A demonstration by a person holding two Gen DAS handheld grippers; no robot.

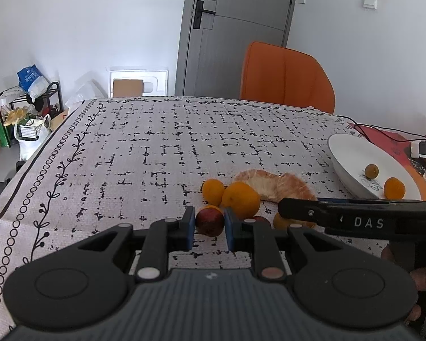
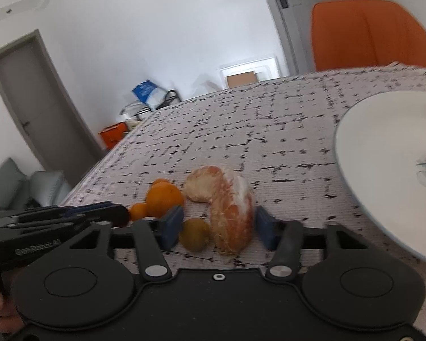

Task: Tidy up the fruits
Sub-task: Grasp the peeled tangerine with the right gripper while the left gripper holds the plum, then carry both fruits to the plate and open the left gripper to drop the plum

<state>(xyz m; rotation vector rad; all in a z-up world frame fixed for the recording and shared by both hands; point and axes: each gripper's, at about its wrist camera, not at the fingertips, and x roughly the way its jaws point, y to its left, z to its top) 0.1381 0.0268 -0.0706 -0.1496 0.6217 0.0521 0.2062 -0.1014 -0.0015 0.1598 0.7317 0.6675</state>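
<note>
The left gripper [image 1: 209, 224] pinches a small round plum [image 1: 209, 221], dark red and shiny, right down on the table [image 1: 156, 142]. The table has a white cloth with black marks. Just behind the plum sit two round oranges [image 1: 240, 203], bright and smooth, touching each other. Behind them lies a peeled piece [image 1: 272, 184] of big fruit, pale and stringy, curved like a moon. The right gripper [image 2: 218, 228] is spread, with its blue pads on each side of that peeled piece and a small yellow-green fruit [image 2: 194, 234]; the pads do not press them. Near the right edge of the table stands a white plate [image 1: 352, 153] with two little fruits [image 1: 394, 188] in it.
</note>
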